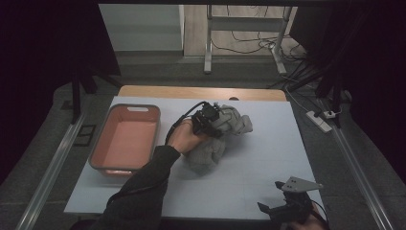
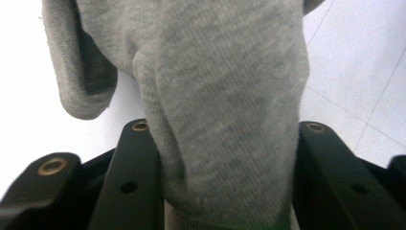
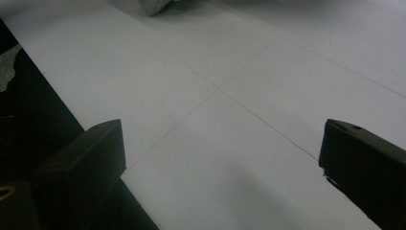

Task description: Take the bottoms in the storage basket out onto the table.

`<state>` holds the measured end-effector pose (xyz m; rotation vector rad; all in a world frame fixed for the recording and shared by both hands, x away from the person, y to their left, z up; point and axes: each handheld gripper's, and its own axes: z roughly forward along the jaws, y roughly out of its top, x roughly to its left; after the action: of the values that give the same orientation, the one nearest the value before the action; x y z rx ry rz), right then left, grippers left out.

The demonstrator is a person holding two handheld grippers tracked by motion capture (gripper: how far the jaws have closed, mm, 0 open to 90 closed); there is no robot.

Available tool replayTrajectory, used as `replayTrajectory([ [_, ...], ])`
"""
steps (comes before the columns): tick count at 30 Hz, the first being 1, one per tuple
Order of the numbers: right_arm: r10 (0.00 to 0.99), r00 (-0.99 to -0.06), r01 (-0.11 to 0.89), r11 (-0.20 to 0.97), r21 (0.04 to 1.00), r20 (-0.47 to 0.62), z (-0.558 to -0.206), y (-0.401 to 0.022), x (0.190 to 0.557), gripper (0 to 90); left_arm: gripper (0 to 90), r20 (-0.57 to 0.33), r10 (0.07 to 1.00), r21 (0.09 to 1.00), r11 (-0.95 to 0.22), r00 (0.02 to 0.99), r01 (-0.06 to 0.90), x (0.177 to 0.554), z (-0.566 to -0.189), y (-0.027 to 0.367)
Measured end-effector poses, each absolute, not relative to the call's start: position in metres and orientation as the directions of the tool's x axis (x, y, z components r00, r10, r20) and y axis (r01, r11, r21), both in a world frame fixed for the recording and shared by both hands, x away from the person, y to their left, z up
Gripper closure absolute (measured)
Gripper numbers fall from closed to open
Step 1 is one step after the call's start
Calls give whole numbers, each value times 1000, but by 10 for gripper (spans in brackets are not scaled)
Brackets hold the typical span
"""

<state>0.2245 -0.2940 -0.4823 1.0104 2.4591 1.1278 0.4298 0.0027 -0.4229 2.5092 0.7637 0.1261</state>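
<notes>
Grey cloth lies bunched at the centre of the high view on the white bench, right of the pink tray. Left tool pinches a fold of it, fabric pressed between both black jaws. Right tool, lower right, stands spread over bare bench.

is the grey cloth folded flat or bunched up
Bunched up: the grey cloth sits in a crumpled heap on the white table, beside the pink bin.
</notes>
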Motion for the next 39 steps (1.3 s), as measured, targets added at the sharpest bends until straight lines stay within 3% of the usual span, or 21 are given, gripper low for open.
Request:
replayTrajectory([
  [28,681,-730,486,462,741,54,-482,-294,224,20,582,-63,587,470,-697,808,542,440,-469,8],
  [39,680,-732,484,467,740,50,-483,-294,224,20,526,-84,582,457,-699,809,550,443,-491,10],
])
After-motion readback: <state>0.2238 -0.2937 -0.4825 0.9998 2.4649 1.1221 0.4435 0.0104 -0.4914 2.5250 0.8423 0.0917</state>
